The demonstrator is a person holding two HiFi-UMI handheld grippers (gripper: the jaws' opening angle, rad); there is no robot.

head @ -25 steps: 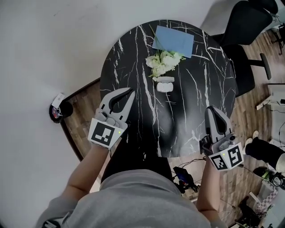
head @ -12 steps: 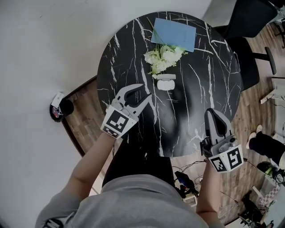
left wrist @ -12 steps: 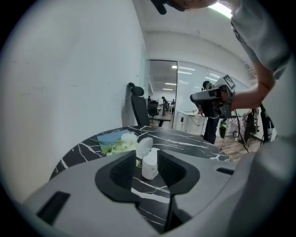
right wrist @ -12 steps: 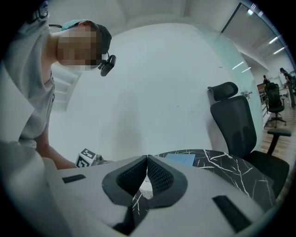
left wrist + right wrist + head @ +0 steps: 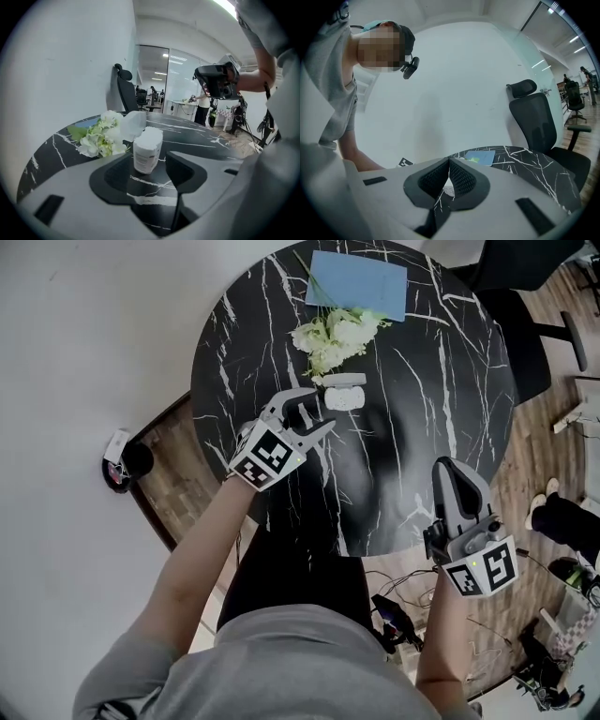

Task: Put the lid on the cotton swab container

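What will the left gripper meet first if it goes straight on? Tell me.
Most likely the open cotton swab container, upright just ahead and in line with the gap between the jaws. The left gripper has just been opening, with nothing between its jaws yet. The exact gap is unclear.

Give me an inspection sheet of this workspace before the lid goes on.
Surface: round black marble table, no spills seen.
Job's things: cotton swab container upright, open, swabs showing; lid behind it, by the flowers.
Clutter: white flowers; blue sheet at the far edge.
Grippers: left gripper open, jaws have just been opening, container just ahead of them, untouched; right gripper shut, empty, at the near edge.
Cables: loose cables on the floor below the near edge.
Surroundings: office chair, white wall, wood floor.
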